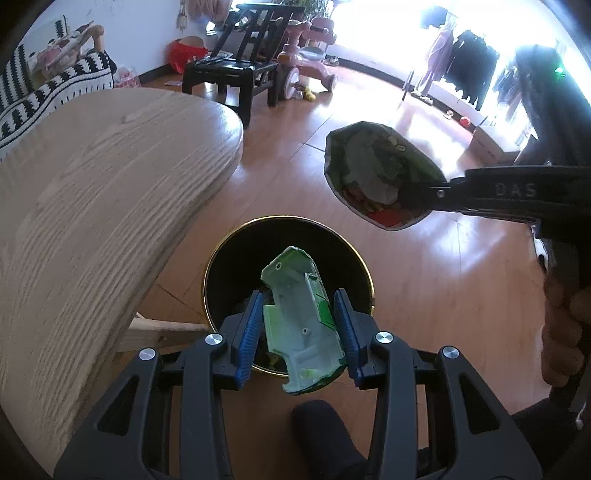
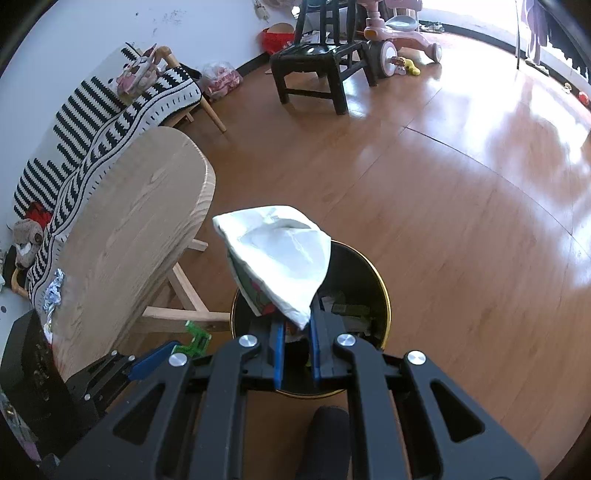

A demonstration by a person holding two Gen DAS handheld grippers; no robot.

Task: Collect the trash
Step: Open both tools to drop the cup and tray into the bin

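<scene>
A black trash bin with a gold rim (image 1: 221, 254) stands on the floor beside the wooden table; it also shows in the right wrist view (image 2: 384, 291). My left gripper (image 1: 300, 299) is shut on a pale green plastic toy shell (image 1: 295, 314) and holds it above the bin's mouth. My right gripper (image 2: 297, 325) is shut on a crumpled snack bag (image 2: 284, 258), white outside, and holds it over the bin's left rim. In the left wrist view the bag (image 1: 373, 173) hangs right of the bin, printed inside showing.
A light wooden table (image 1: 92, 206) lies left of the bin, with a foil wrapper (image 2: 53, 295) at its near edge. A striped sofa (image 2: 92, 122), a black chair (image 2: 317, 62) and a pink ride-on toy (image 2: 395, 33) stand farther off on the wooden floor.
</scene>
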